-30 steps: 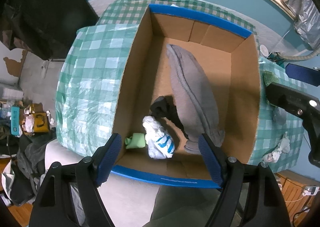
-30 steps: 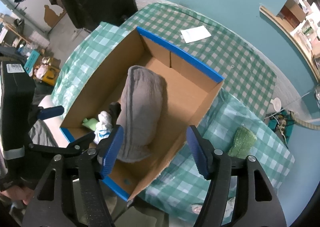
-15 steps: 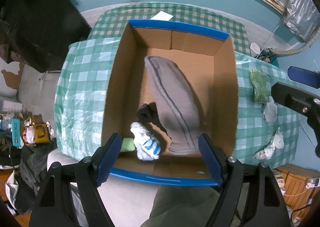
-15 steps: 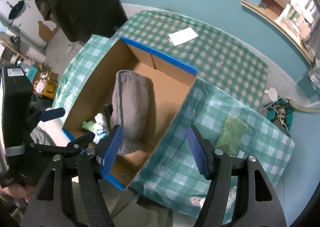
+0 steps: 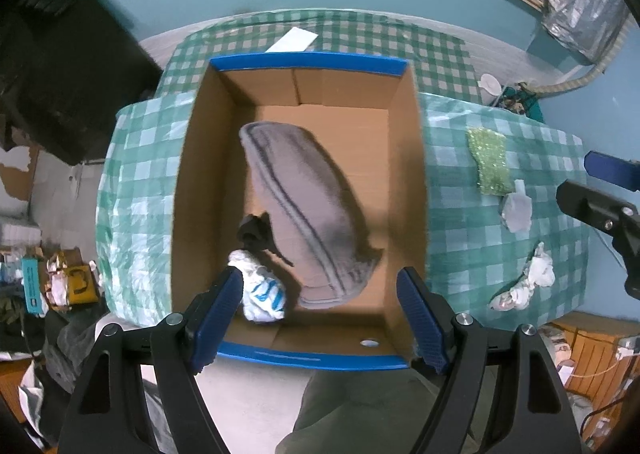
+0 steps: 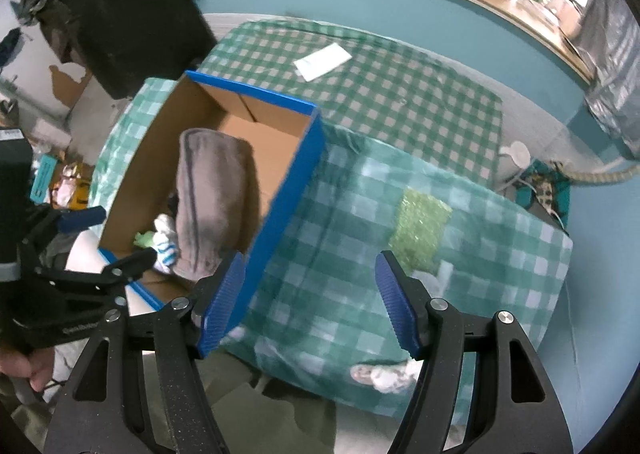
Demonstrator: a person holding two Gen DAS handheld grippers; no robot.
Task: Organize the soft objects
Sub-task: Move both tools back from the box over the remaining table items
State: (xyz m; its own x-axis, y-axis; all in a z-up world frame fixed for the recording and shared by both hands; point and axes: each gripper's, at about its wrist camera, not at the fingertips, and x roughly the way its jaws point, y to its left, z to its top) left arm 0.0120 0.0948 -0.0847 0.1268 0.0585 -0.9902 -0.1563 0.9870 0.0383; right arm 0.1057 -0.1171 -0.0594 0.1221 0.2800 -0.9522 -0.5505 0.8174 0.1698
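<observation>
A cardboard box (image 5: 304, 62) with blue-taped rims stands on the checked tablecloth. In it lie a folded grey towel (image 5: 304, 209), a black scrap (image 5: 254, 232) and a white-and-blue cloth (image 5: 262, 290). My left gripper (image 5: 320, 294) hangs open and empty above the box's near end. My right gripper (image 6: 308, 278) is open and empty over the tablecloth just right of the box (image 6: 288, 189). Beyond it lies a glittery green cloth (image 6: 420, 221). A crumpled white cloth (image 6: 380, 374) sits near the table's front edge. A pale grey piece (image 5: 516, 209) lies between those two.
A white sheet of paper (image 6: 322, 61) lies on the far part of the table. A dark cabinet (image 6: 120, 13) stands at the back left. Clutter covers the floor (image 5: 52, 282) to the left. Cables and a hose (image 6: 540, 181) lie on the floor to the right.
The right gripper has swung rightward, from over the box to over the tablecloth near the green cloth. The left gripper has shifted so the box sits centred below it.
</observation>
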